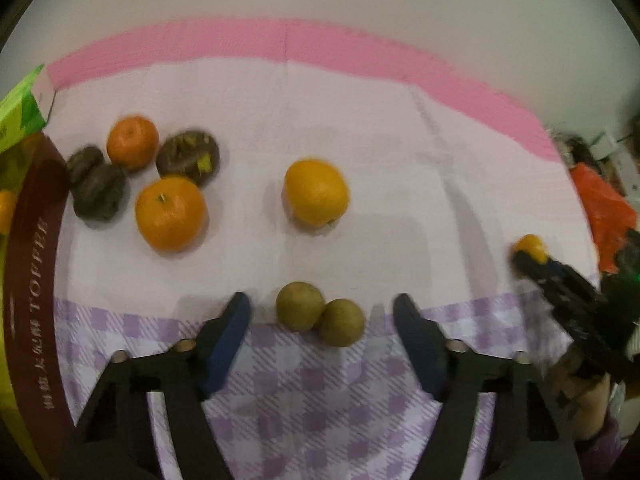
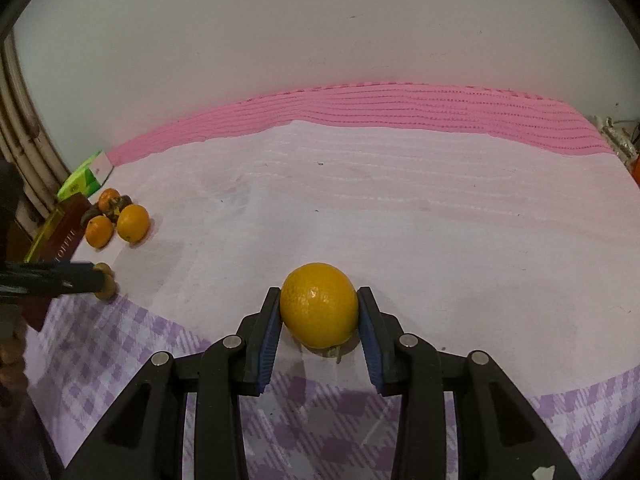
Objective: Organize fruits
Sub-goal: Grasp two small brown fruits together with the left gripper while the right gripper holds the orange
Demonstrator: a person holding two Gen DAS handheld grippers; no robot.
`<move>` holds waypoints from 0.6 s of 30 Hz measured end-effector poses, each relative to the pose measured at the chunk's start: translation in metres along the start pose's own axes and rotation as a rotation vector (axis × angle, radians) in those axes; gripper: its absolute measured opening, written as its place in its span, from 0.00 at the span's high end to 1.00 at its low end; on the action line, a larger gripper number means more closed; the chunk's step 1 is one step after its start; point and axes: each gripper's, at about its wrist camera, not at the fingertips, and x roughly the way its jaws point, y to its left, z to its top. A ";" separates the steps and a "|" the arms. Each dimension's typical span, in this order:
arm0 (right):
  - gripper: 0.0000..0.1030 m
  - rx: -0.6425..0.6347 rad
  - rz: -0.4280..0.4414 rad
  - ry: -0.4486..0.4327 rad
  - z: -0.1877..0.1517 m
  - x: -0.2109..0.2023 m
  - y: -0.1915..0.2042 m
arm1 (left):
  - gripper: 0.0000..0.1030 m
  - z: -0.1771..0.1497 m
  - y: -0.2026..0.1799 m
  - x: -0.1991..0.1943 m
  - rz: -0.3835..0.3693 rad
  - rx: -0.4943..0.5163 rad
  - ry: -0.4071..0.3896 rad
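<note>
Right hand-held gripper (image 2: 319,312) pinching a yellow-orange fruit (image 2: 319,306) across its widest part, pads flat against both sides, fruit resting on the pale cloth (image 2: 360,200) of the tabletop. Left hand-held gripper (image 1: 322,312) spread, bracketing 2 small green-brown fruits (image 1: 320,312) that touch each other at 12 o'clock between the pads, no contact yet. Best to centre on just 1 of the 2, or square up so both sit evenly before squeezing, else 1 may roll free. Cluster of oranges (image 1: 172,214) and dark fruits (image 1: 98,192) at 10 o'clock, beside the toffee tin (image 1: 32,280); likely gathering spot.
</note>
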 end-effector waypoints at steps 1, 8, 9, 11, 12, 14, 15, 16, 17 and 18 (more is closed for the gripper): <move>0.66 0.006 0.006 -0.001 0.000 0.000 -0.002 | 0.39 0.001 -0.003 0.003 0.017 0.008 -0.001; 0.66 0.023 0.025 -0.003 -0.001 0.000 -0.006 | 0.56 -0.006 -0.016 0.004 0.058 0.025 -0.005; 0.66 0.024 0.027 -0.004 -0.001 0.000 -0.006 | 0.56 -0.009 -0.017 0.004 0.060 0.024 -0.007; 0.66 0.025 0.026 -0.003 -0.001 0.000 -0.006 | 0.56 -0.017 -0.013 -0.005 0.034 0.019 -0.022; 0.66 0.025 0.026 -0.003 -0.001 0.000 -0.006 | 0.56 -0.018 -0.010 -0.010 0.019 0.013 -0.036; 0.66 0.026 0.028 -0.004 -0.001 0.000 -0.006 | 0.56 -0.023 -0.007 -0.024 0.012 0.011 -0.063; 0.66 0.027 0.029 -0.004 -0.001 0.000 -0.007 | 0.56 -0.025 -0.005 -0.031 0.007 0.006 -0.076; 0.66 0.028 0.029 -0.004 -0.001 0.000 -0.007 | 0.56 -0.027 -0.005 -0.037 0.008 -0.002 -0.090; 0.66 0.027 0.027 -0.003 -0.001 0.000 -0.007 | 0.56 -0.028 -0.002 -0.044 0.008 -0.007 -0.099; 0.66 0.026 0.026 -0.003 -0.001 0.001 -0.006 | 0.56 -0.030 0.002 -0.052 0.009 -0.014 -0.112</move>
